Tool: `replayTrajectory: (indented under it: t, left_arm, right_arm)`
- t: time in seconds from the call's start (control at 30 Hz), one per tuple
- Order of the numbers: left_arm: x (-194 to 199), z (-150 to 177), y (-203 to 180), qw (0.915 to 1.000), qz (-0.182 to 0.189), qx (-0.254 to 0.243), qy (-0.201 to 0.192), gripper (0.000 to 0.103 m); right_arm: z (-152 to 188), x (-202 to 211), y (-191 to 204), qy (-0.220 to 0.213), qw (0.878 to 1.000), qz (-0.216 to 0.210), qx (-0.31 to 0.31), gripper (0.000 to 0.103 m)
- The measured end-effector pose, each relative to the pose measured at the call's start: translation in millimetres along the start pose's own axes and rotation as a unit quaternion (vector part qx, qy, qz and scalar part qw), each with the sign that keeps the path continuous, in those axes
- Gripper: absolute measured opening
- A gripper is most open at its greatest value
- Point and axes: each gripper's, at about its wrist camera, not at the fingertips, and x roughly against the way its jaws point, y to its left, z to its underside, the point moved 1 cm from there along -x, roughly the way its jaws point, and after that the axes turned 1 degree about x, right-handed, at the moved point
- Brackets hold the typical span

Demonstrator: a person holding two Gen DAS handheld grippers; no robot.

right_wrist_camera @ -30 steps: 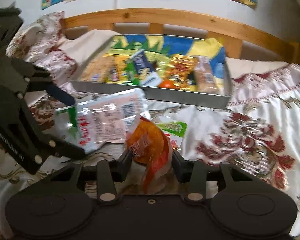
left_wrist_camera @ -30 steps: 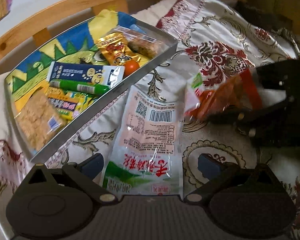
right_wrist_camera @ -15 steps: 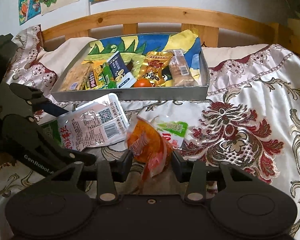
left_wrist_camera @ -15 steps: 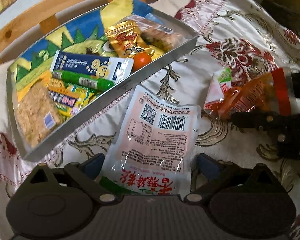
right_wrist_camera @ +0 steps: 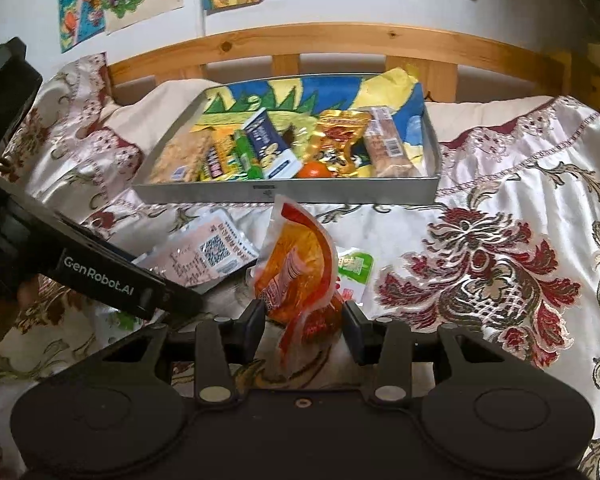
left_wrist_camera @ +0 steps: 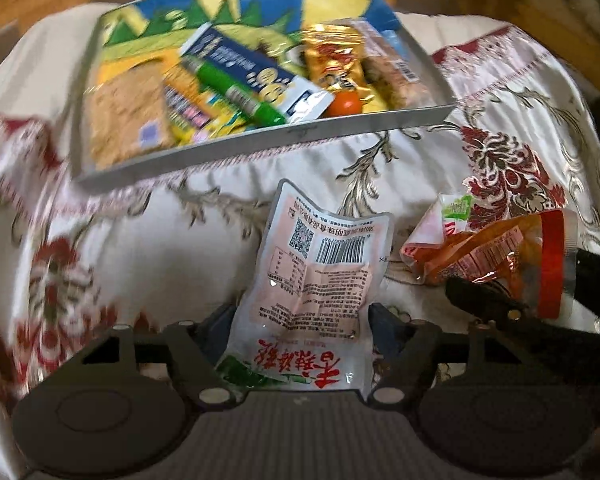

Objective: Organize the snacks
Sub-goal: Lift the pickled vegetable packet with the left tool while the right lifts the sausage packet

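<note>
A pink and white snack packet (left_wrist_camera: 312, 276) lies lengthwise between the pads of my left gripper (left_wrist_camera: 302, 322). The jaws are closing on it and the packet bows up between them. From the right wrist the same packet (right_wrist_camera: 204, 256) shows under the left gripper's black body. My right gripper (right_wrist_camera: 304, 324) is shut on the lower end of an orange packet (right_wrist_camera: 296, 260), which stands upright. From the left wrist the orange packet (left_wrist_camera: 500, 256) sits at the right between dark fingers. A grey tray (right_wrist_camera: 284, 192) holding several snacks rests on the bed beyond both grippers.
A small green and white packet (right_wrist_camera: 354, 268) lies on the floral bedspread (right_wrist_camera: 500, 264) just behind the orange one. A wooden bed rail (right_wrist_camera: 340, 40) runs behind the tray, with drawings on the wall above. A blue box (right_wrist_camera: 268, 144) and a green stick lie in the tray.
The left wrist view has rolled, so the tray now looks nearly level. The left jaws have narrowed onto the pink packet, which has buckled. The right gripper keeps its hold on the orange packet.
</note>
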Motion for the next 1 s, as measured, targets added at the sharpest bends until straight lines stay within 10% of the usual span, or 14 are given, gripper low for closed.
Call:
replayTrajectory:
  t: [0.67,1.0]
  left_arm:
    - [-10,3,2,0.9995,-0.029,0.014,-0.002,0.087]
    - [-9,4,-7,0.9990,-0.041,-0.007,-0.012,0.082]
  right_arm:
    - [7,-13,24,-0.021,0.976,0.056,0.208,0.060]
    - [13,-21,32,-0.009,0.968,0.063,0.242,0.043]
